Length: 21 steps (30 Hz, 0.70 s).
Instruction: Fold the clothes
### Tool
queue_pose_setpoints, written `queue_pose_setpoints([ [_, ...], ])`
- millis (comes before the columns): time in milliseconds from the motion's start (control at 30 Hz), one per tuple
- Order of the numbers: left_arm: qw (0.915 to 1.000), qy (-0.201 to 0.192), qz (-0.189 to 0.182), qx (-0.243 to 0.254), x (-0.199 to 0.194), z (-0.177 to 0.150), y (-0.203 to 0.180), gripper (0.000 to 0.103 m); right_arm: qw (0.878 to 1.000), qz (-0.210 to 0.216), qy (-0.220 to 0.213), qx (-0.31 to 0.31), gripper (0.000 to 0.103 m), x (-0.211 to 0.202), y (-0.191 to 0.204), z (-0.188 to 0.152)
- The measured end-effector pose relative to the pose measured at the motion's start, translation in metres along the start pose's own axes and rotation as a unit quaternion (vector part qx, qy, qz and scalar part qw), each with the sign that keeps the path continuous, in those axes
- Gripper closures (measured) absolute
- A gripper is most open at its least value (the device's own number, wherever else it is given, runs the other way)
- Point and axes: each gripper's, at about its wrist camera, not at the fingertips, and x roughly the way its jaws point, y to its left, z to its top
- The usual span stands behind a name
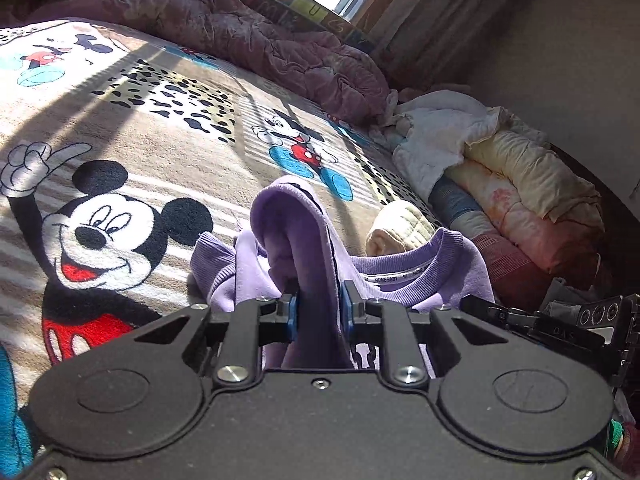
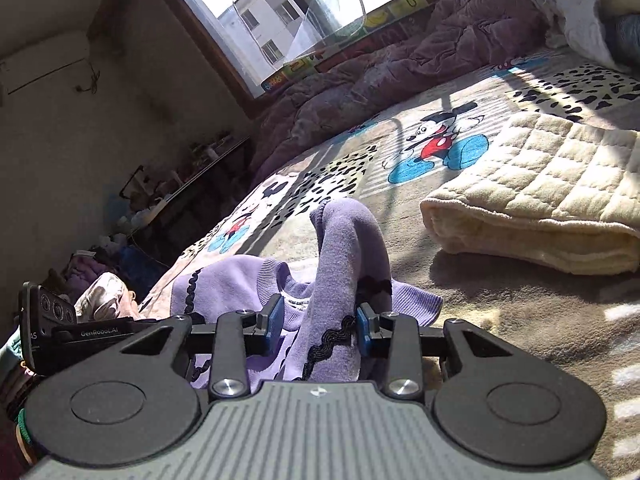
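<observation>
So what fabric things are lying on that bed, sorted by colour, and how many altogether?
Purple sweatshirt, both grippers closed on folds of it: 1
Cream quilted pad, folded: 1
Mauve comforter, bunched by the window: 1
Cartoon-mouse blanket, spread underneath: 1
Rolled bedding pile in mixed white, yellow and pink, too tangled to split: 1
Total: 5

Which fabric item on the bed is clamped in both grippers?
The purple sweatshirt; the cream quilted pad lies folded and untouched beyond it.
</observation>
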Motion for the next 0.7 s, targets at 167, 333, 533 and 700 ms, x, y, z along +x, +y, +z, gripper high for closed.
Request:
queue_pose_setpoints([
  [167,0.9971,-0.028,-0.033,0.063,-0.048,-0.015,-0.028,0.085,0.999,0.021,-0.026,-0.009,0.077,-0.042,0.019,-0.007],
  [333,0.9939,-0.029,-0.034,0.101,-0.088,-0.044,-0.041,0.085,0.998,0.048,-0.038,-0.029,0.077,-0.086,0.043,-0.024],
  [533,0.9942,-0.031,-0.036,0.097,-0.125,-0.082,-0.044,0.085,0.998,0.037,-0.039,-0.033,0.077,-0.127,0.063,-0.065],
  [700,0.9944,-0.026,-0.023,0.099,-0.148,-0.113,-0.049,0.082,0.999,0.009,-0.041,-0.014,0.074,-0.154,0.067,-0.098],
])
